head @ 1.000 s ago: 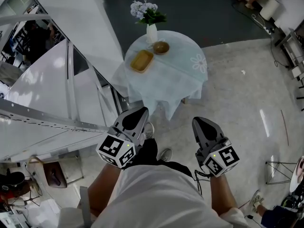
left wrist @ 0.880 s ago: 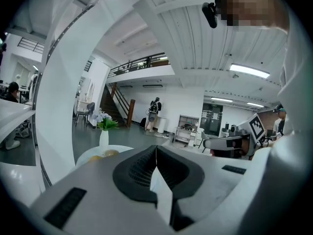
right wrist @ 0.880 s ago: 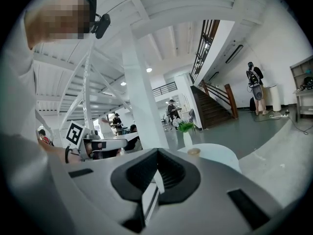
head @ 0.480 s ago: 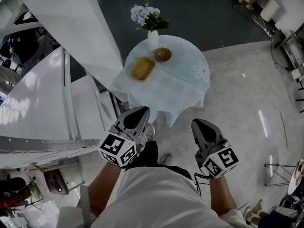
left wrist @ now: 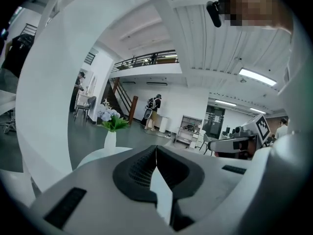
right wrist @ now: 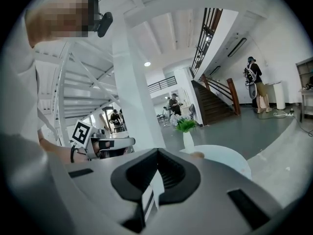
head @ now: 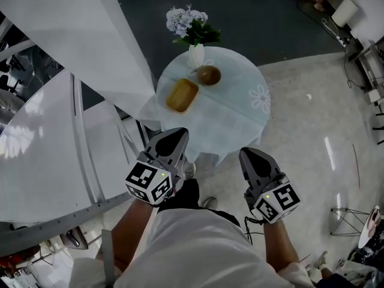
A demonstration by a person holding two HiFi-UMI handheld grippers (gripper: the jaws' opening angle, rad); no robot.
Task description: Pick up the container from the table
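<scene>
Broadly, the floor point(head: 312, 131) fills the head view, dark at the top and pale and glossy lower down, with a big white curved structure point(head: 54, 137) along the left. Ahead of the person stands a round surface point(head: 237, 110) draped in a pale cloth with a flower print near its right edge. The person's white shirt point(head: 198, 245) takes up the bottom of the view, with both forearms reaching forward. The left gripper point(head: 173, 140) and right gripper point(head: 251, 156) are held side by side, well apart from each other. Both are over the floor, short of the surface's near edge, each with its marker cube toward the person. In its own view the left gripper's jaws are clenched, the pads meeting on nothing, and the right gripper's jaws are likewise clenched and empty. The container point(head: 182, 95), yellow-brown and rectangular with rounded corners, lies on the left part of the surface, well clear of both grippers. A round brown bowl point(head: 209, 75) sits just beside it toward the far side. Behind the bowl a white vase point(head: 196, 56) stands upright near the far edge, holding pale flowers point(head: 183, 21) with green leaves.
</scene>
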